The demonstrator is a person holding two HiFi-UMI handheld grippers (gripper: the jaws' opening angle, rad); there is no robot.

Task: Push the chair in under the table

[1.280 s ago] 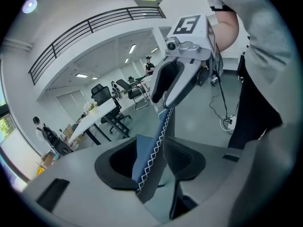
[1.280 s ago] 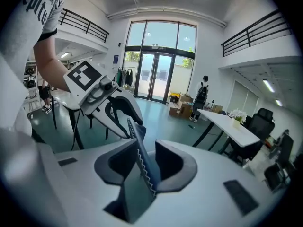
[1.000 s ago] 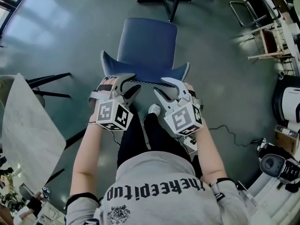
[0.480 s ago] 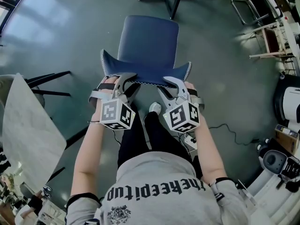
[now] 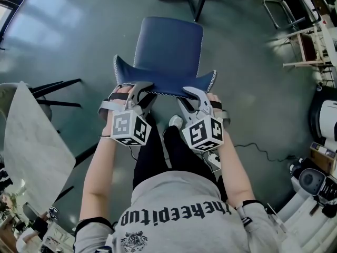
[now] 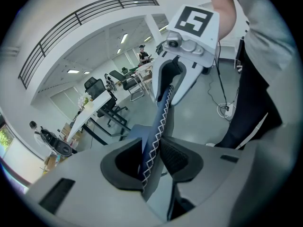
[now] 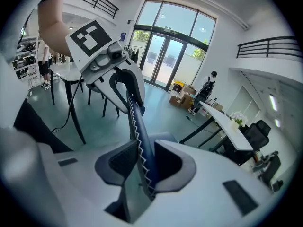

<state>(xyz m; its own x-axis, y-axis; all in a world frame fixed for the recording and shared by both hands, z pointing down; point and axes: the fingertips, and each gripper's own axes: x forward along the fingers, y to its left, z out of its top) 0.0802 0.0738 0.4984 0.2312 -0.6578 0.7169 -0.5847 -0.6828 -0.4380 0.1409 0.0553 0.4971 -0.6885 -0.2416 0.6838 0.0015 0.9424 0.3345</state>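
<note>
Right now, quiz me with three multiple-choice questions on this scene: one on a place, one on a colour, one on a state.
1. Where is the chair? A) ahead of the person B) behind the person C) on a table
2. What colour is the chair? A) red B) blue C) white
3. The tools are: A) open, empty B) shut on the backrest C) shut on a cable

Answers: 1 A, the chair stands ahead of the person. 2 B, its seat is blue. 3 B, the left tool and right tool, jaws just closing, clamp the backrest edge.
</note>
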